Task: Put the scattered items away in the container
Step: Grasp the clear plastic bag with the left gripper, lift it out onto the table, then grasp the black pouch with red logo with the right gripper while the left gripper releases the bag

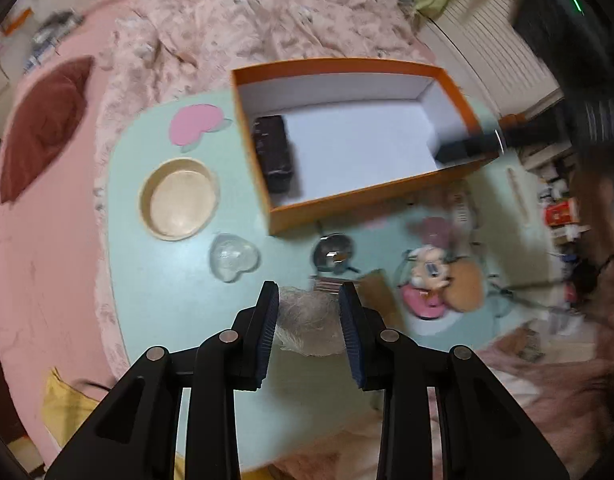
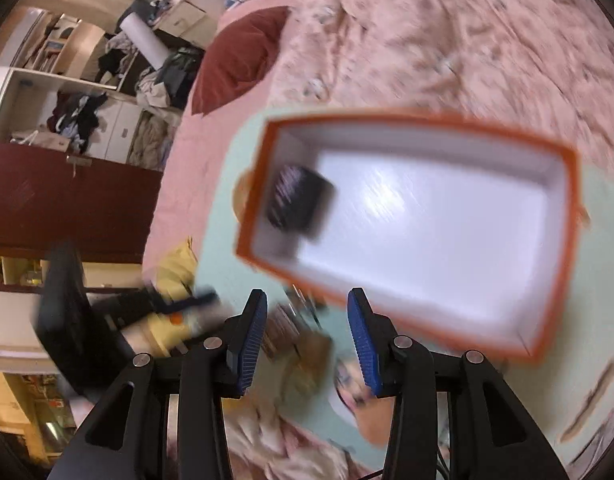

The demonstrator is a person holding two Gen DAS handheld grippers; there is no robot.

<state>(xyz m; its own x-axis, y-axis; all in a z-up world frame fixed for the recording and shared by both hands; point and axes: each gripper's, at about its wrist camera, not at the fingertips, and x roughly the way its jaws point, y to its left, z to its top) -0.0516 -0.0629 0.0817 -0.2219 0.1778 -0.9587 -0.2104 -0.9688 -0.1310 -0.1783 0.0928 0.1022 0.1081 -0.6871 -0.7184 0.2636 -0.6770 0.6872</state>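
Note:
An orange box (image 1: 371, 196) with a white inside stands on the mint-green table (image 1: 163, 288); a dark case (image 1: 273, 152) lies in its left end. My left gripper (image 1: 309, 296) is shut on a pale fibrous bundle (image 1: 311, 324), held above the table near the box. In front lie a clear heart-shaped dish (image 1: 234, 258), a small metal pan (image 1: 333, 254), a Minnie Mouse toy (image 1: 429, 272) and a wooden bowl (image 1: 179, 198). My right gripper (image 2: 307, 300) is open and empty, above the near edge of the box (image 2: 563, 240); the view is blurred. The case (image 2: 297, 202) shows there too.
The table sits on a bed with a pink floral quilt (image 1: 243, 20) and a dark red cushion (image 1: 43, 128). The other gripper's black body (image 1: 475, 144) reaches over the box's right end. A pink heart print (image 1: 193, 124) is on the table. Cluttered shelves (image 2: 83, 92) stand at left.

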